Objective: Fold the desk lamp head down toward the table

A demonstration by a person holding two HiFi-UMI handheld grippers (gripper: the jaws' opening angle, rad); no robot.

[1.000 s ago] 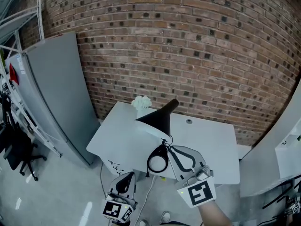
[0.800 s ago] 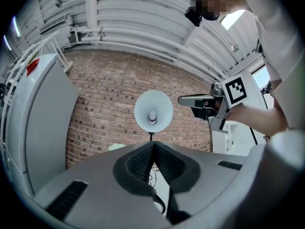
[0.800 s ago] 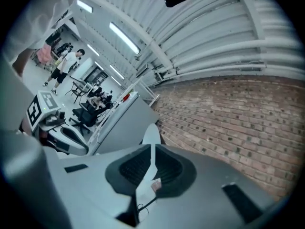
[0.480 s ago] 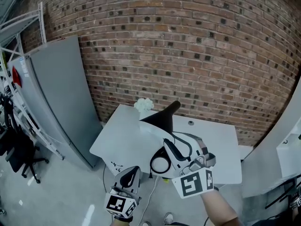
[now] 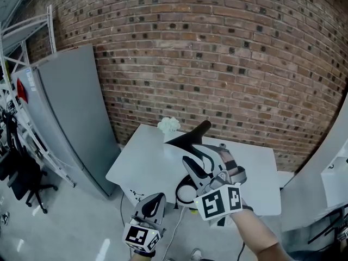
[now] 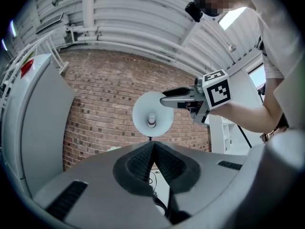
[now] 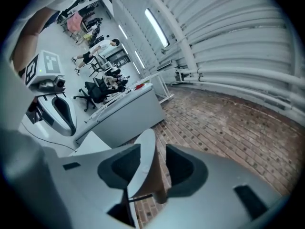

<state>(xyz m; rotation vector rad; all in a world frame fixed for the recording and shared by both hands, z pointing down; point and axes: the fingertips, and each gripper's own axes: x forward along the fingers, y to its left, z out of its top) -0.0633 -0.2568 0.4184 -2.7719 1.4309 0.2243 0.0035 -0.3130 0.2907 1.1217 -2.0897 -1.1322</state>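
The desk lamp stands on a white table (image 5: 142, 165). Its black cone shade (image 5: 182, 138) is tilted, and its ring base (image 5: 183, 193) is near the front edge. My right gripper (image 5: 198, 155) is level at the shade's lower rim and rolled on its side. Its jaws are opening, with the shade's thin edge (image 7: 141, 168) between the pads, which stand off it. From below, the shade's white inside (image 6: 145, 112) and the bulb (image 6: 151, 120) show, with my right gripper (image 6: 167, 99) at the rim. My left gripper (image 5: 154, 206) hangs below the table front, shut and holding nothing.
A small white flower bunch (image 5: 168, 125) sits at the table's far left corner. A brick wall (image 5: 228, 64) is behind the table. A tall grey cabinet (image 5: 68, 110) and a metal rack stand to the left. A cable (image 5: 175, 222) hangs off the front edge. White furniture (image 5: 331, 173) is at the right.
My right gripper has risen from beside the lamp's base to the shade's rim and rolled onto its side. Its jaws have come apart. The left gripper has stayed low.
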